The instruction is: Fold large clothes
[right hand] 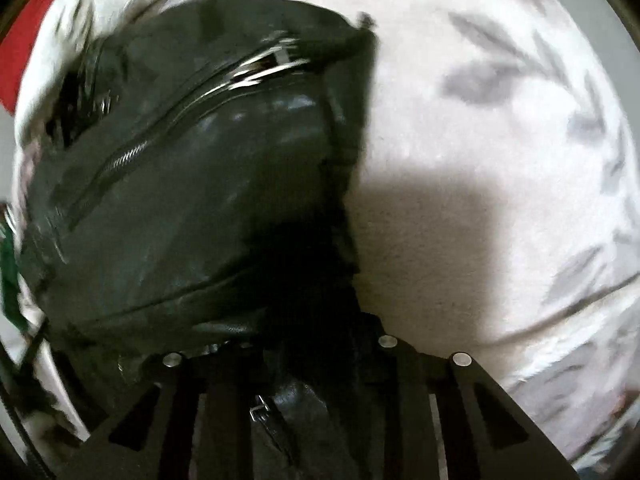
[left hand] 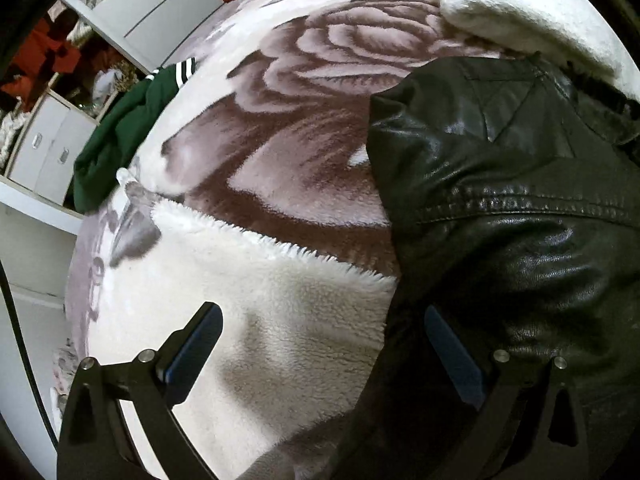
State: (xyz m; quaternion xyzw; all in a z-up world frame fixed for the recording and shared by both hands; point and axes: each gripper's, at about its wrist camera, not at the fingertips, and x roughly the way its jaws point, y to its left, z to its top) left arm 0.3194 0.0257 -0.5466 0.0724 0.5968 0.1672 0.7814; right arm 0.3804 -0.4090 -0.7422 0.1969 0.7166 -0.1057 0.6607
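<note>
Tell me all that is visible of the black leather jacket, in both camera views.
The black leather jacket looks like glossy, grained leather with stitched seams and a silver zipper running diagonally. It lies crumpled on the rose-patterned blanket, touching white fleece fabric. The right gripper is shut on its bunched edge, where a small metal buckle shows. The left gripper is open, one finger over the fleece, the other over the jacket.

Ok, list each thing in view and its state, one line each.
left gripper: open, holding nothing, over the white fleece.
right gripper: shut on the black leather jacket.
black leather jacket: crumpled, not yet folded, zipper partly open.
white fleece: spread flat beside the jacket.
green garment: bunched at the bed edge.
</note>
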